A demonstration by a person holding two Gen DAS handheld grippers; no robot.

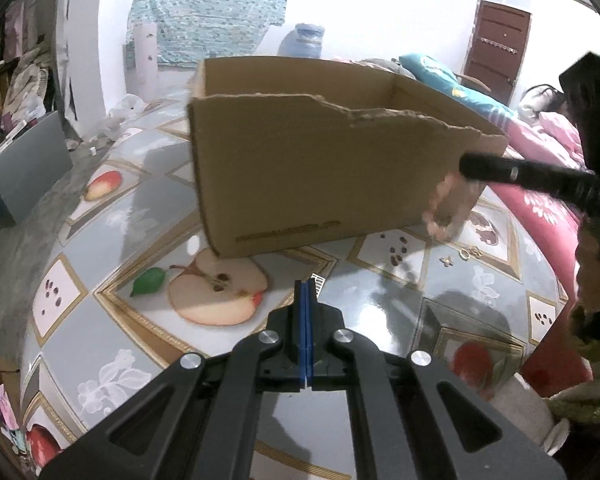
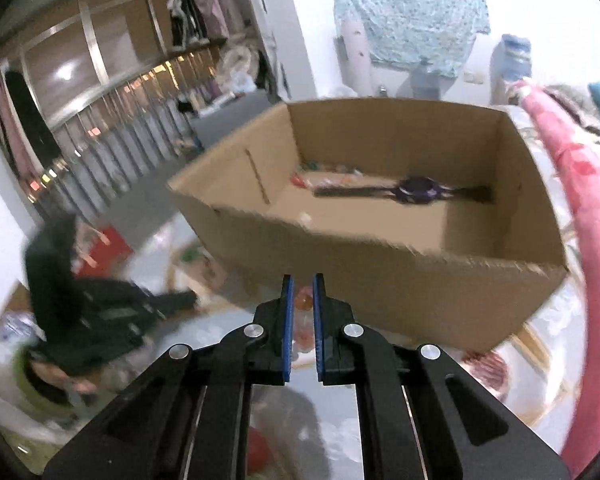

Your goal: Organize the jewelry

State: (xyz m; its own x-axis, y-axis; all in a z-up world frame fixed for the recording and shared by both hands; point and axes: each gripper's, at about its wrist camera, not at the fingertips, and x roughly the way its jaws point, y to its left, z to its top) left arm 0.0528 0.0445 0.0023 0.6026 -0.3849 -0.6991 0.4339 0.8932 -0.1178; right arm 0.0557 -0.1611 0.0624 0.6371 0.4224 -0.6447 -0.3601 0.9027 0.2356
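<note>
Several pieces already lay inside the open brown cardboard box [image 2: 380,216], among them a dark purple-faced wristwatch [image 2: 418,191] and small colourful bits at the far wall. Small gold trinkets [image 1: 466,254] remained on the fruit-patterned counter [image 1: 120,216], so sorting looked partly done. The left hand-held gripper [image 1: 307,284] was pressed together, empty. The right hand-held gripper [image 2: 302,280] pinched a small orange-beaded piece [image 2: 303,303]. Printing on the box was too blurred to read.
</note>
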